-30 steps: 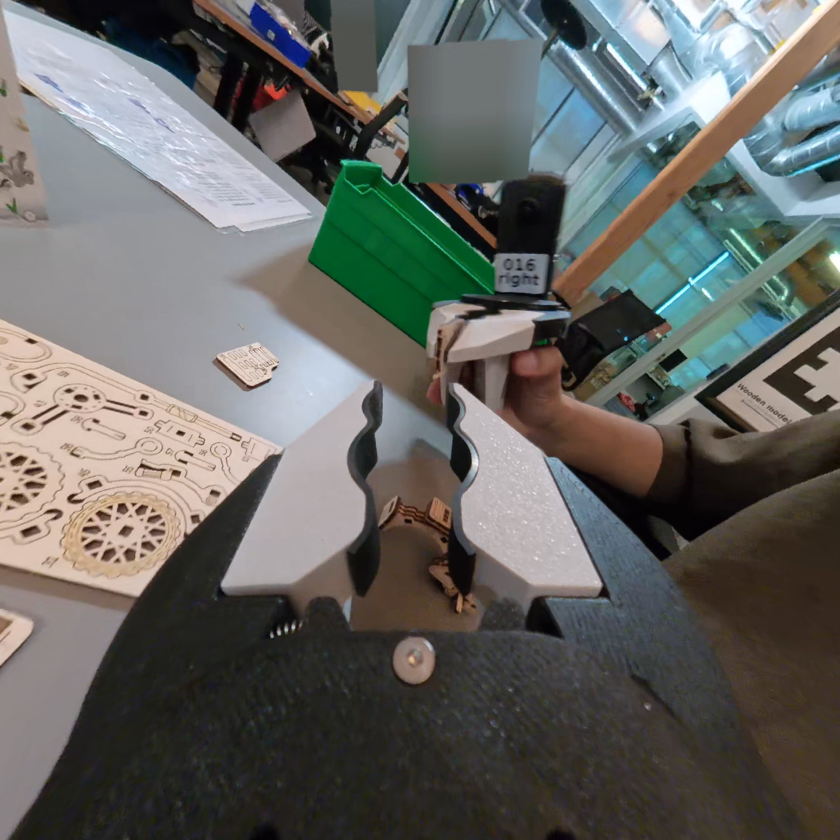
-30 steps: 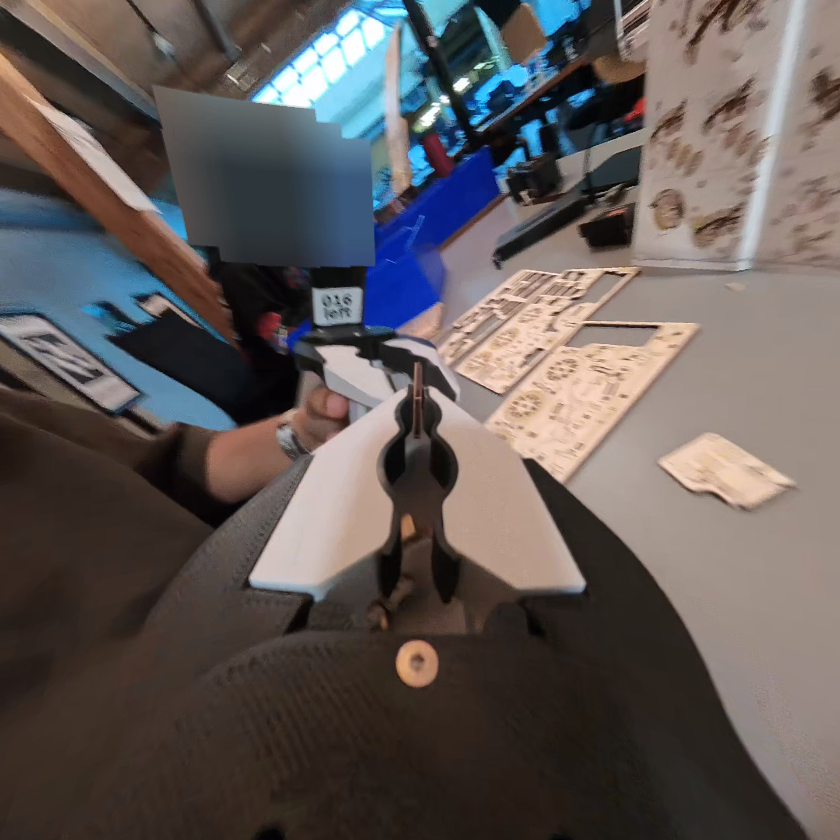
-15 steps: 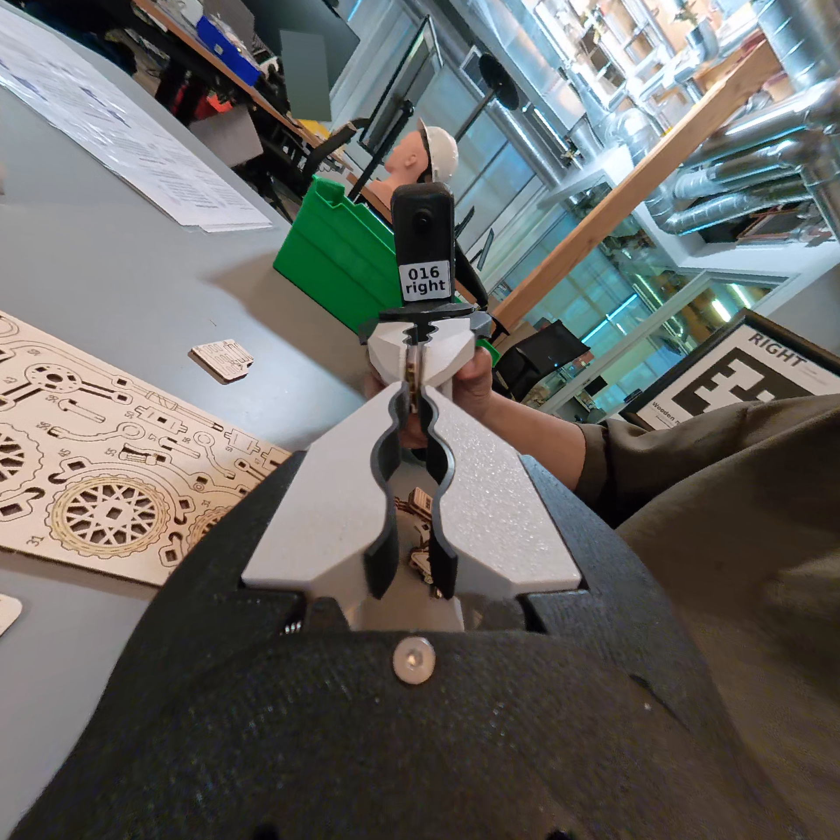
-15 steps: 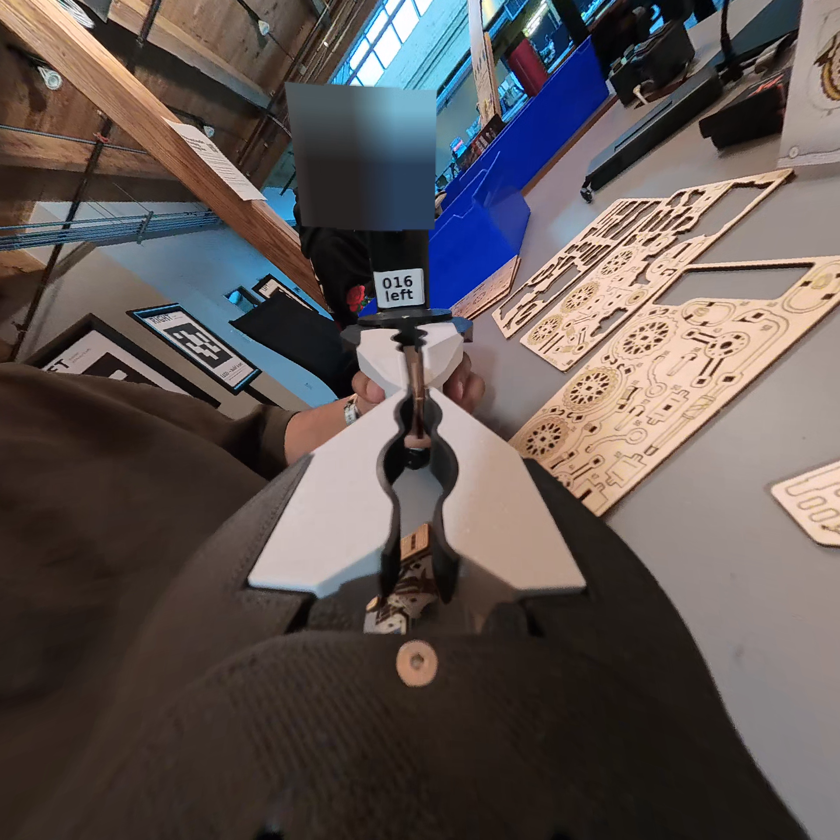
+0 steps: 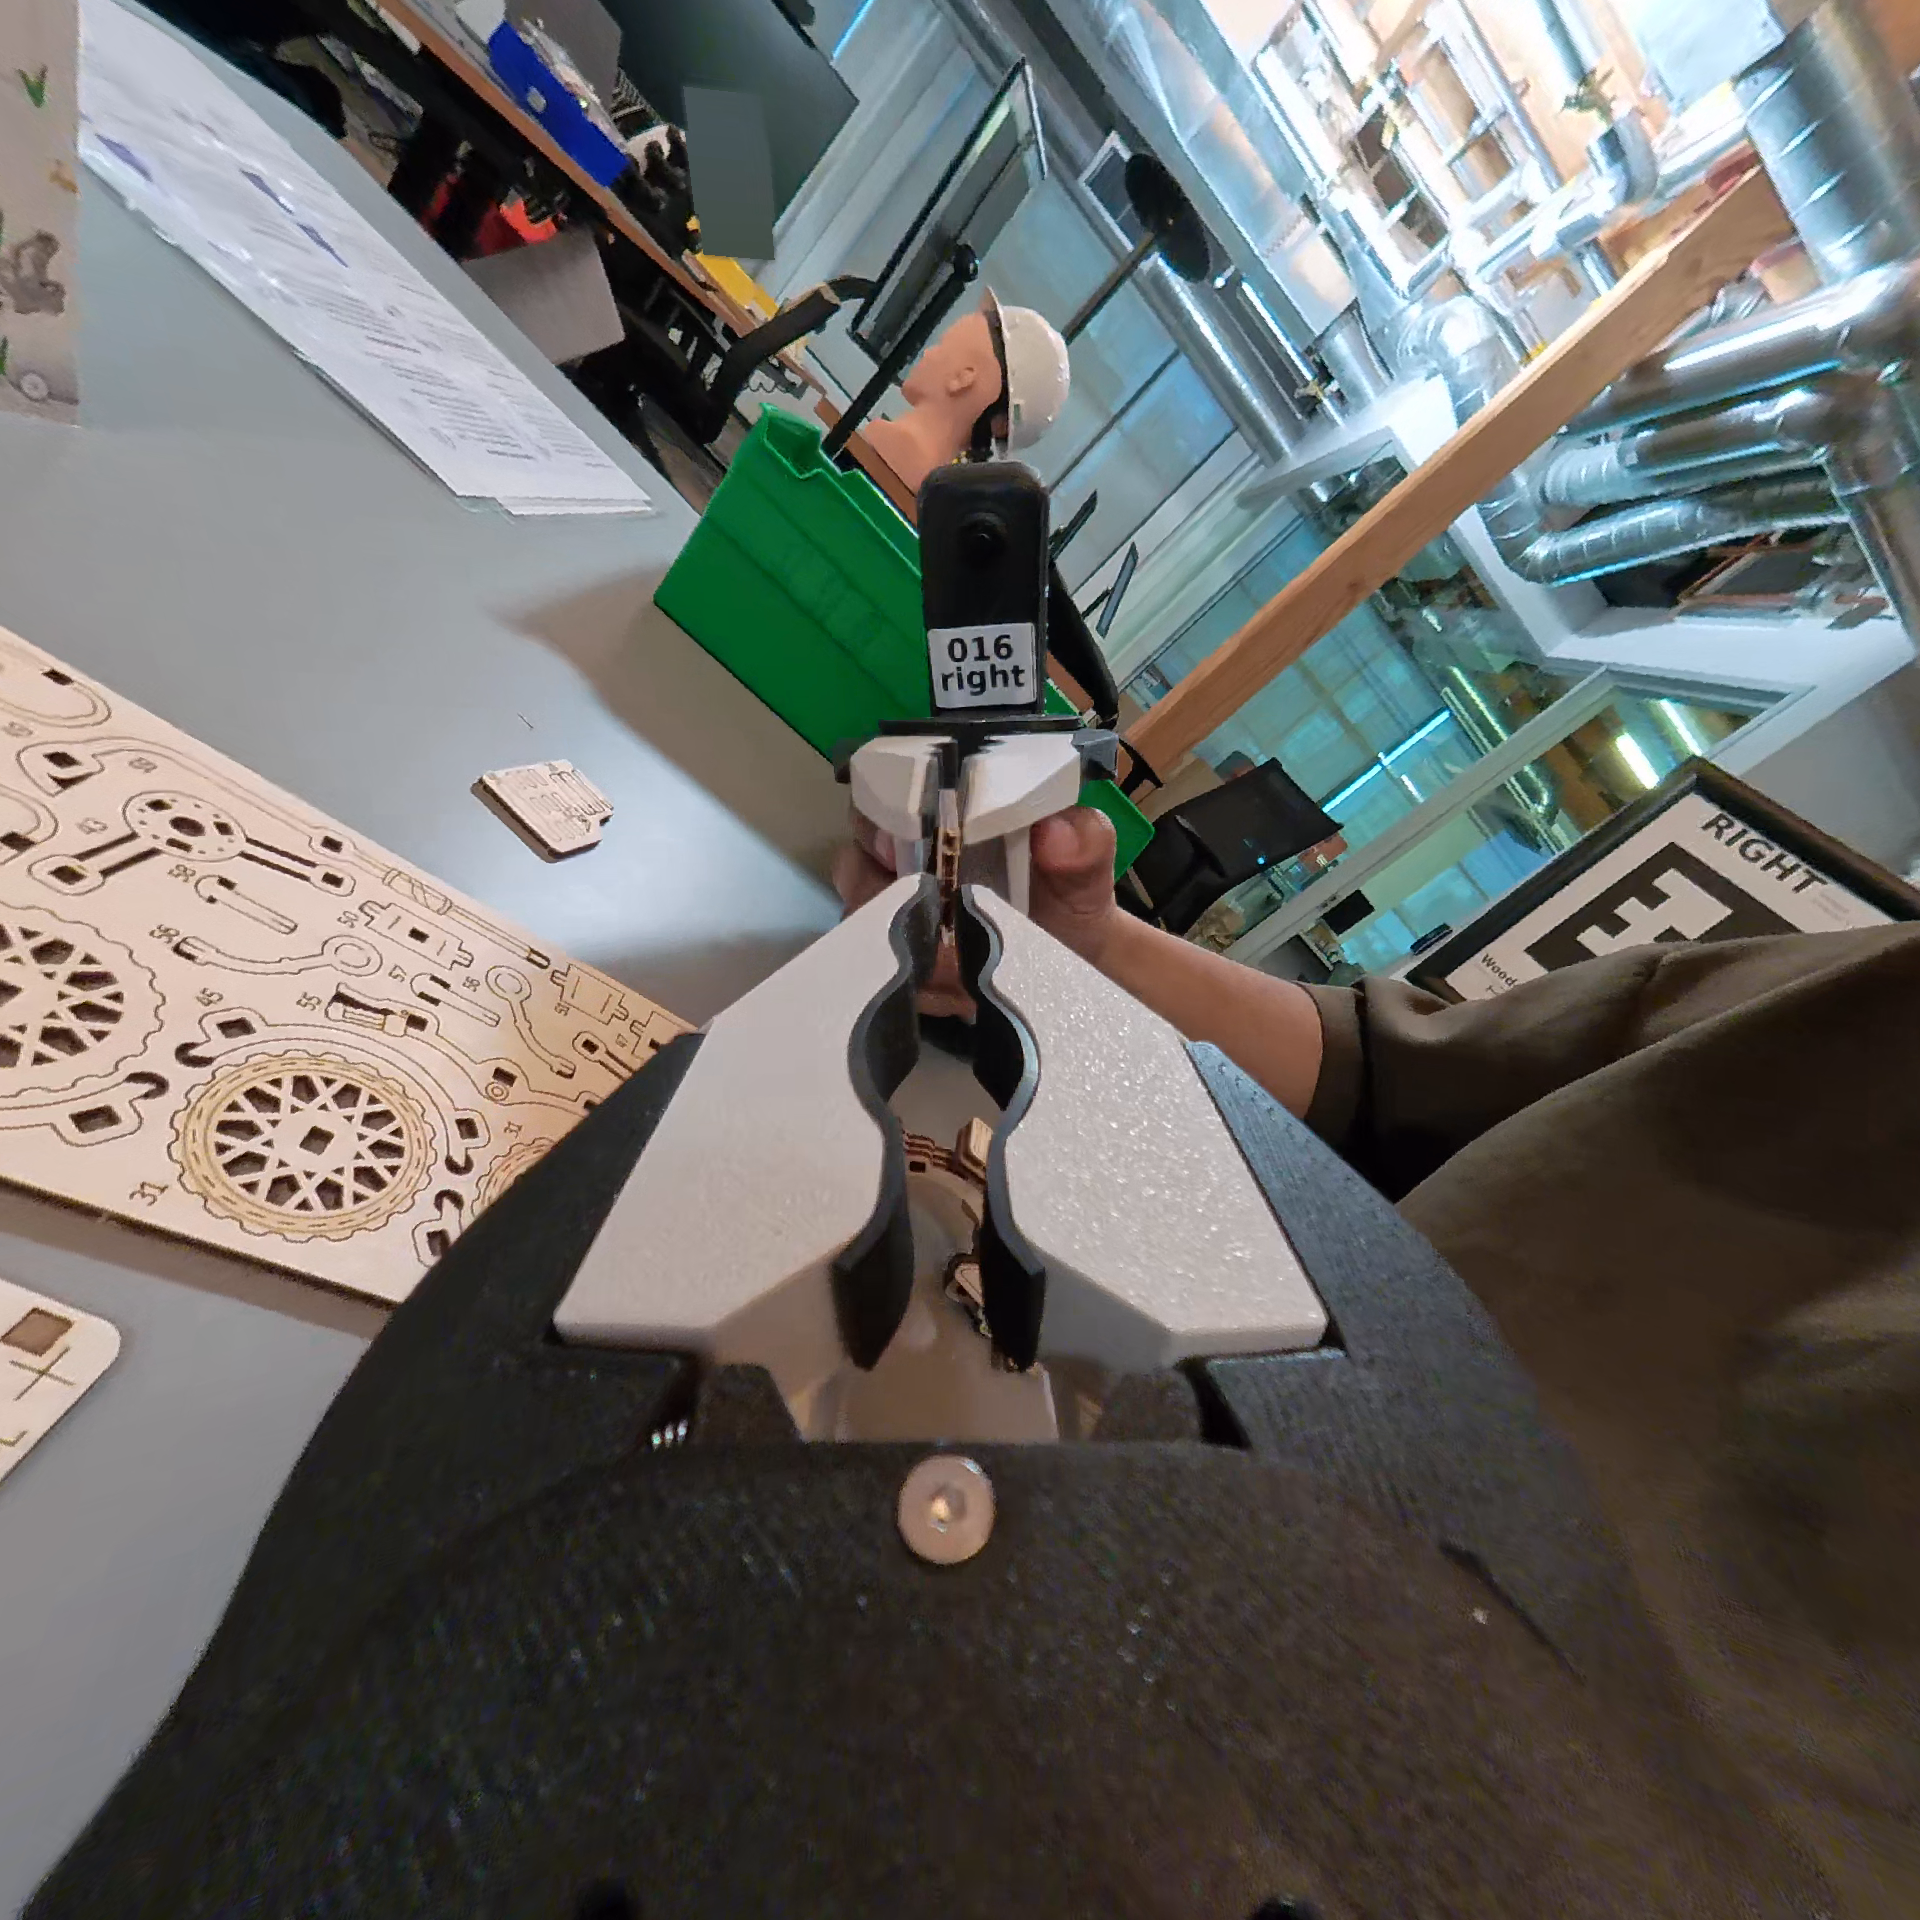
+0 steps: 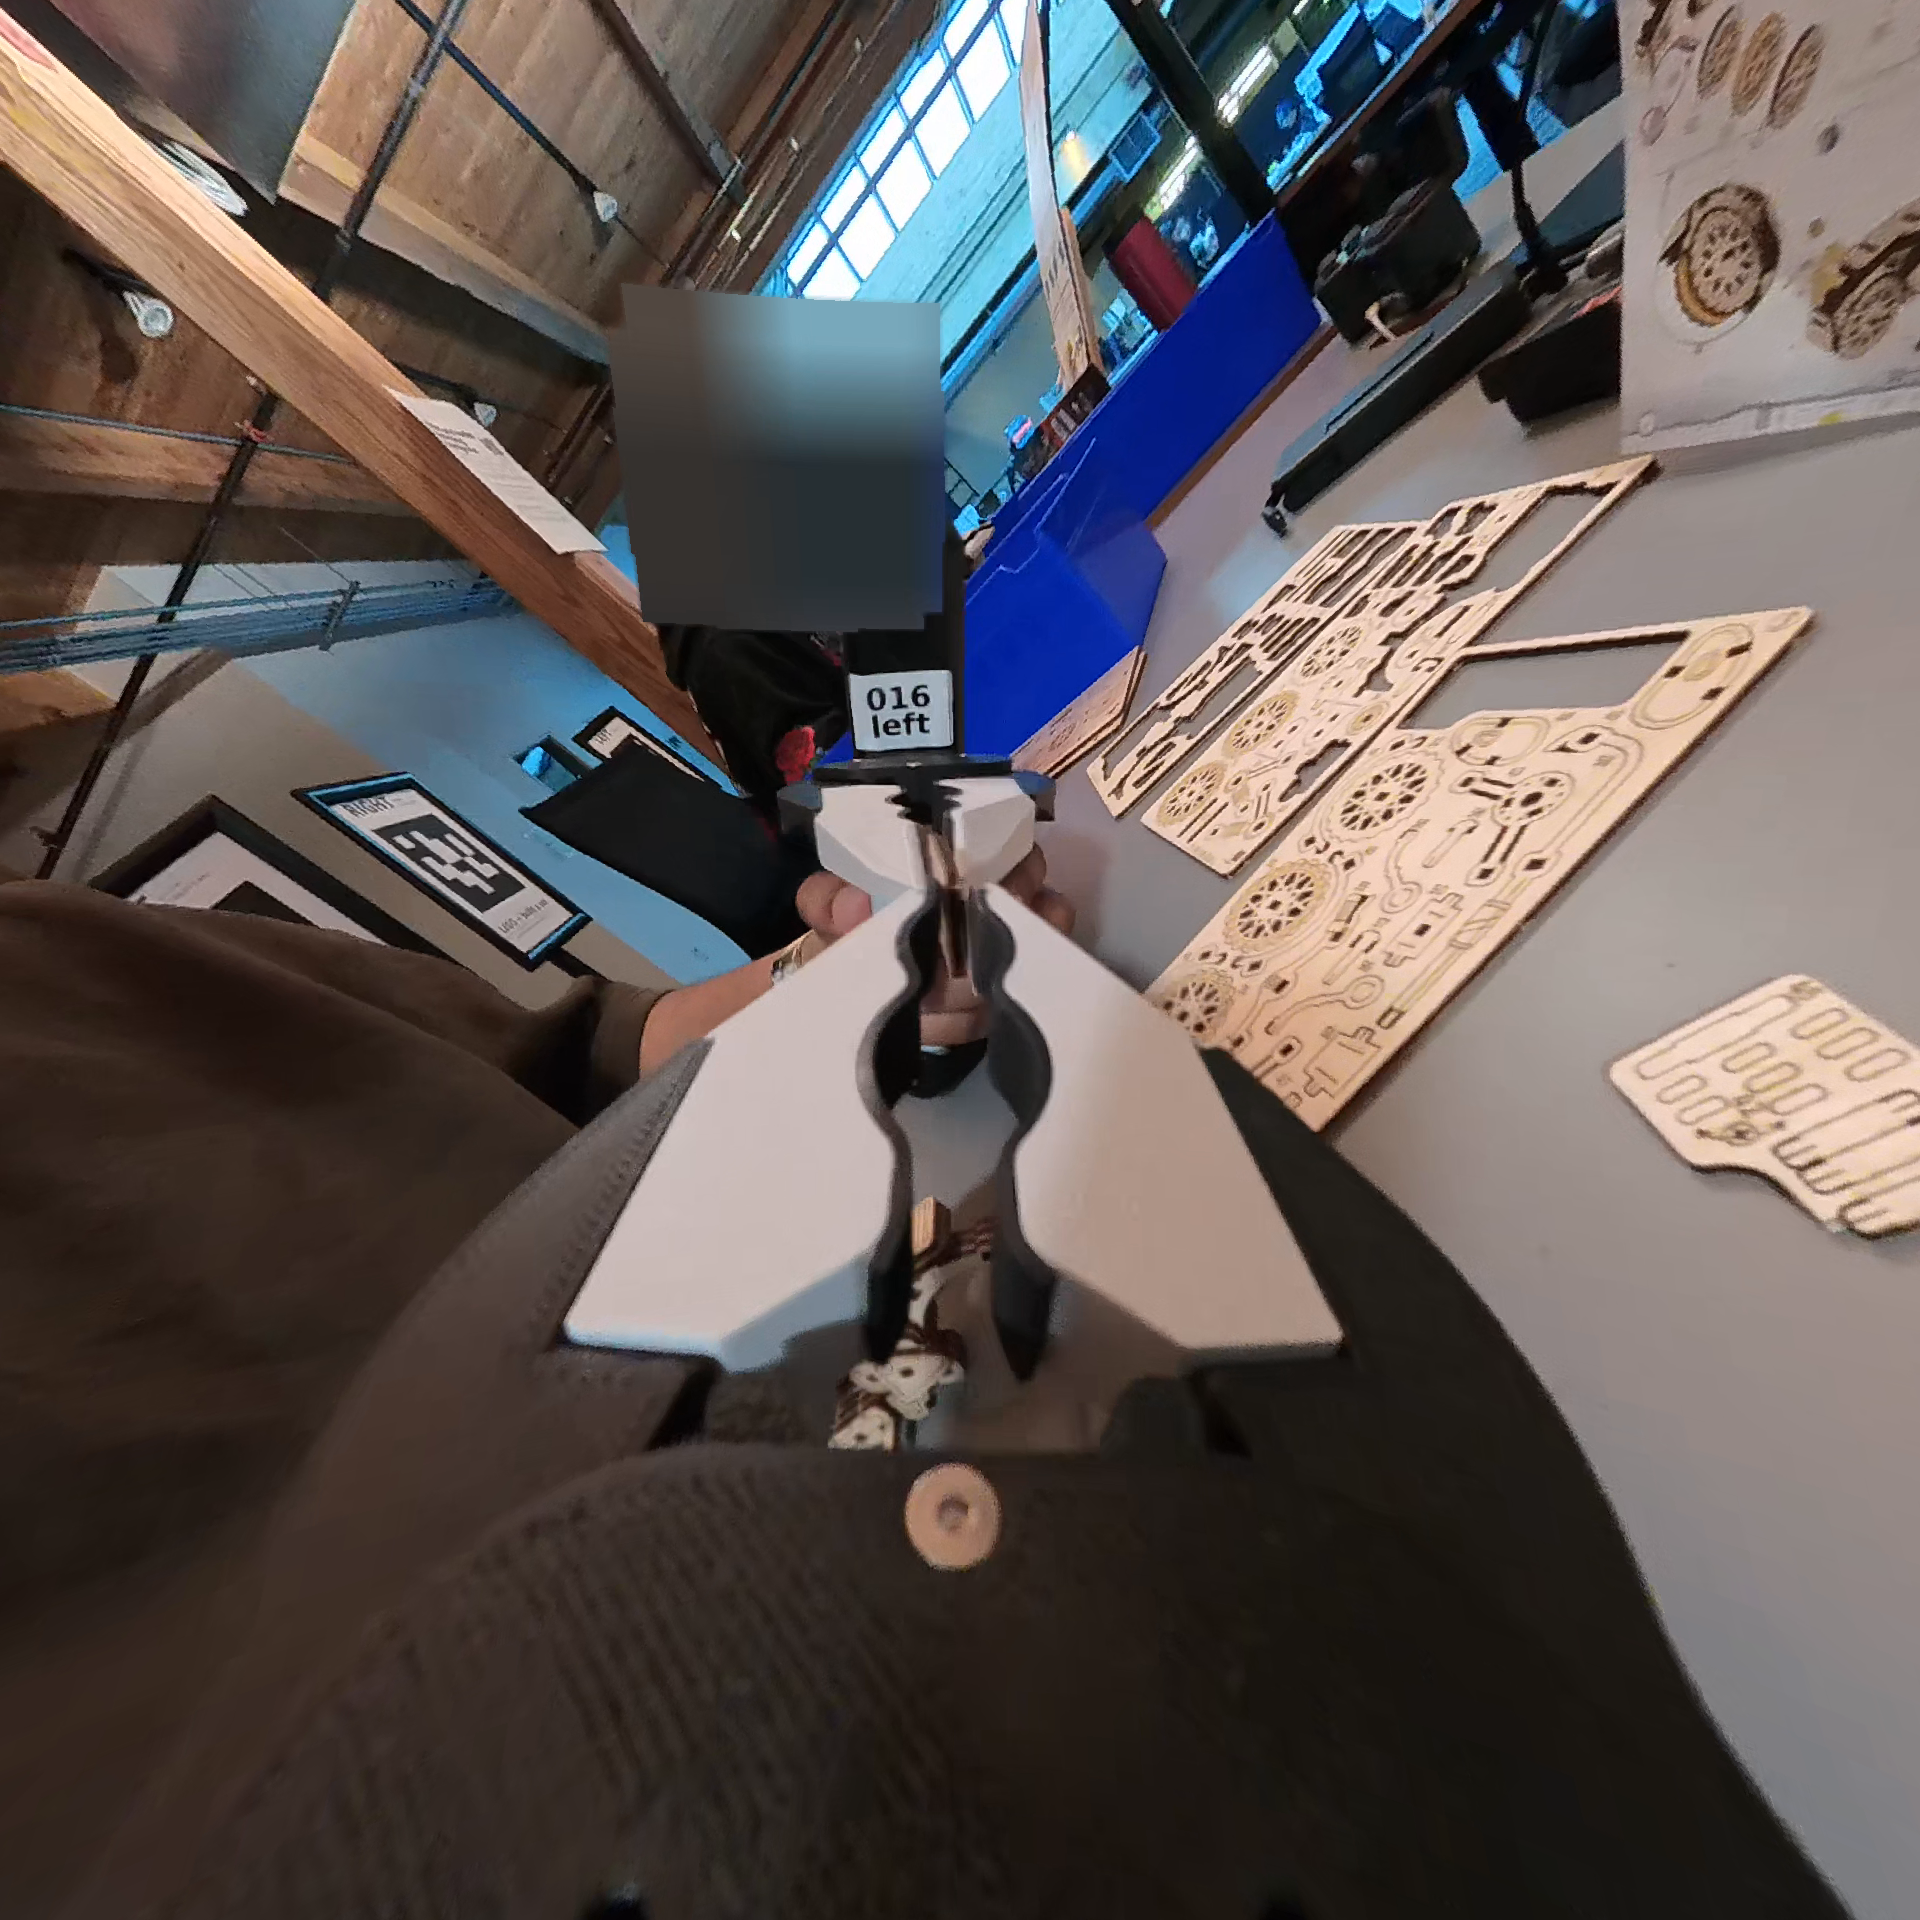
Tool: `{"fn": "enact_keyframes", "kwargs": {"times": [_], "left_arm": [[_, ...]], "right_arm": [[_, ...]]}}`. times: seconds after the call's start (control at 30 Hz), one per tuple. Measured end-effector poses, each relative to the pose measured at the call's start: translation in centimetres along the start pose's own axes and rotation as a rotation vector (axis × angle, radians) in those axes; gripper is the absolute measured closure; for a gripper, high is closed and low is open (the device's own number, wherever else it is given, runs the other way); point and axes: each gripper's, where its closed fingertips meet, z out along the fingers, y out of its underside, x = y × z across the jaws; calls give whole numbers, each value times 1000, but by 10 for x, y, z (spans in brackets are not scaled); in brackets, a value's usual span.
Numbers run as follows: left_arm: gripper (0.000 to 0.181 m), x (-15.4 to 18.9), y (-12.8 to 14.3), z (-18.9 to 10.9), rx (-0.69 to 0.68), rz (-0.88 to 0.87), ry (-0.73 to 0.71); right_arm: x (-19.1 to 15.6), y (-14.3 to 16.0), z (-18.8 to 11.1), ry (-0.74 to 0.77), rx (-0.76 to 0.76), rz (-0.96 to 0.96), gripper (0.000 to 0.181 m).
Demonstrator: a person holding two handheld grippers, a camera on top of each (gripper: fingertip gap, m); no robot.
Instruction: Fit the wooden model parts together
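Note:
My two grippers face each other tip to tip above the grey table point(image 5: 312, 582). In the left wrist view my left gripper point(image 5: 941, 916) is shut on a thin wooden part point(image 5: 945, 862) seen edge-on. The same part runs on into the shut jaws of my right gripper point(image 5: 948, 821). In the right wrist view my right gripper point(image 6: 951, 920) is shut on the thin part point(image 6: 951, 935), and the left gripper point(image 6: 925, 847) clamps its far end. A small wooden assembly point(image 5: 945, 1153) lies below the jaws and also shows in the right wrist view point(image 6: 914, 1351).
Laser-cut wooden sheets point(image 5: 260, 1018) point(image 6: 1455, 883) lie flat on the table, with a small loose wooden piece point(image 5: 545, 805) point(image 6: 1787, 1101) beside them. A green bin point(image 5: 790, 582), papers point(image 5: 343, 281), a blue bin point(image 6: 1060, 603) and a printed box point(image 6: 1766, 208) stand farther off. Only a small space, under 4 cm, lies between the two pairs of fingers.
A second ago my left gripper was open below the right gripper. It rose and shut on the thin wooden part the right gripper holds. Both have stayed clamped since.

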Motion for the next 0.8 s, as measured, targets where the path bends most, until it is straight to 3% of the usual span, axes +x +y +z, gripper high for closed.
{"fn": "enact_keyframes", "kwargs": {"times": [0.3, 0.57, 0.8], "left_arm": [[181, 4, 2, 3, -3, -20, 11], [181, -1, 3, 4, -12, 75, -75], [181, -7, -4, 3, -49, 277, -274]], "right_arm": [[-6, 6, 5, -24, -29, 5, 181], [-2, 6, 5, 44, -40, -36, 181], [1, 0, 6, 95, -9, 14, 181]]}}
